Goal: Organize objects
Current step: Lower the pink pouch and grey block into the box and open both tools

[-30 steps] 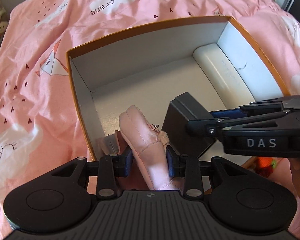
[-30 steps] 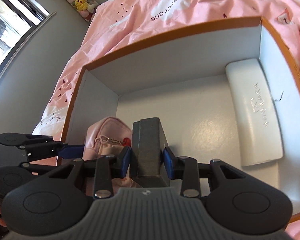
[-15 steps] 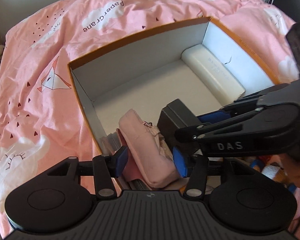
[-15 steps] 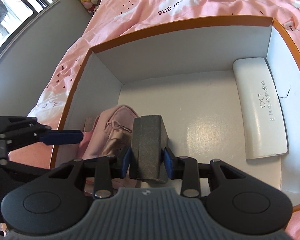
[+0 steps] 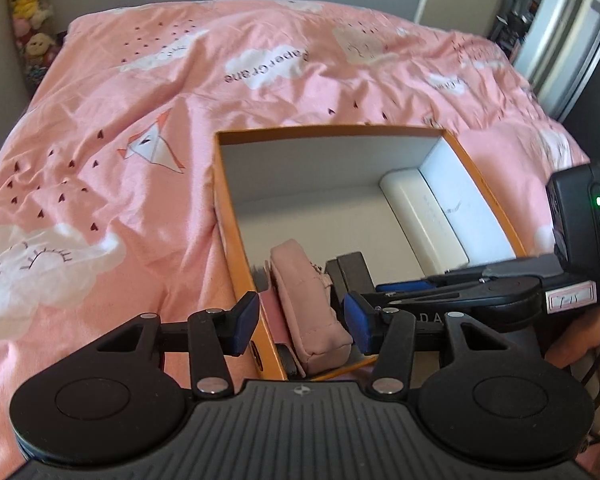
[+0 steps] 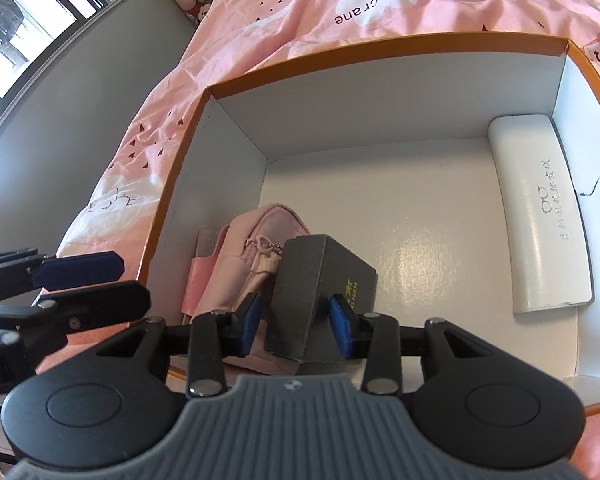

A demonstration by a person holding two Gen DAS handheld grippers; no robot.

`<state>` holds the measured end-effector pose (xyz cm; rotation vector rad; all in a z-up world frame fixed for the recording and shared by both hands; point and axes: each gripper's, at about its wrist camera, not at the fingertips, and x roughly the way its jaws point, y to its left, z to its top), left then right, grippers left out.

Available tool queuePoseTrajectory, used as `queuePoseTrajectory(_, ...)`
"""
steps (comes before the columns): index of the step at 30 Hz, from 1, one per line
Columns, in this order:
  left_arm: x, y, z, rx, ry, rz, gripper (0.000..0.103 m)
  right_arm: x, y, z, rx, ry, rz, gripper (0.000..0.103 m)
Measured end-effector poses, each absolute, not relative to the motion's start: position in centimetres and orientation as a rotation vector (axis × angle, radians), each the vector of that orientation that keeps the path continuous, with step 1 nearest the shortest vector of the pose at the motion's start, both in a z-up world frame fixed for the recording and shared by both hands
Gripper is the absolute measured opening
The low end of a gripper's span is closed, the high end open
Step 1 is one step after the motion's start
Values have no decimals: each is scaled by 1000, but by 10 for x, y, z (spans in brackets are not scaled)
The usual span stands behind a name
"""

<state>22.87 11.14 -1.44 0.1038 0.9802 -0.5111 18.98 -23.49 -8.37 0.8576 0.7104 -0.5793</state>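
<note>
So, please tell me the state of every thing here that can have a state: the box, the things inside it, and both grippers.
Orange box: lid off, on the pink bedcover.
Pink pouch: zipped, in the box, released.
Dark grey box: closed, tilted, between the pads.
White glasses case: closed, flat along the box's wall.
Left gripper: open, jaws just opened.
Right gripper: opened slightly; grip unclear.

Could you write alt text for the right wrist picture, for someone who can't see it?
The right gripper has its jaws around a dark grey box, inside an orange cardboard box on a pink bedspread. A pink pouch stands beside it, and a white glasses case lies along the right wall.
</note>
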Motion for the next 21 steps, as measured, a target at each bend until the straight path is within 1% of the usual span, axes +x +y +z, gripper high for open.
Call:
queuePoseTrajectory(1,227,115,-13,79,974,-499,58,189,-235,-83,860,710,-587,41)
queuePoseTrajectory(2,226,119,-13,57,969,-492,58,187,-236,-83,866,708,-596,37)
queuePoseTrajectory(3,225,123,-12,30,965,-483,59,186,-236,-83,877,707,-605,33)
queuePoseTrajectory(4,224,126,-13,9,965,-475,59,186,-237,-84,888,709,-609,24)
queuePoseTrajectory(5,223,129,-14,-5,967,-470,59,185,-239,-86,899,708,-614,23)
queuePoseTrajectory(10,216,137,-19,-72,980,-453,57,182,-242,-88,942,699,-615,22)
queuePoseTrajectory(13,210,140,-21,-98,985,-453,57,183,-239,-85,911,709,-626,27)
queuePoseTrajectory(21,197,142,-19,-161,990,-438,57,185,-231,-76,822,723,-642,28)
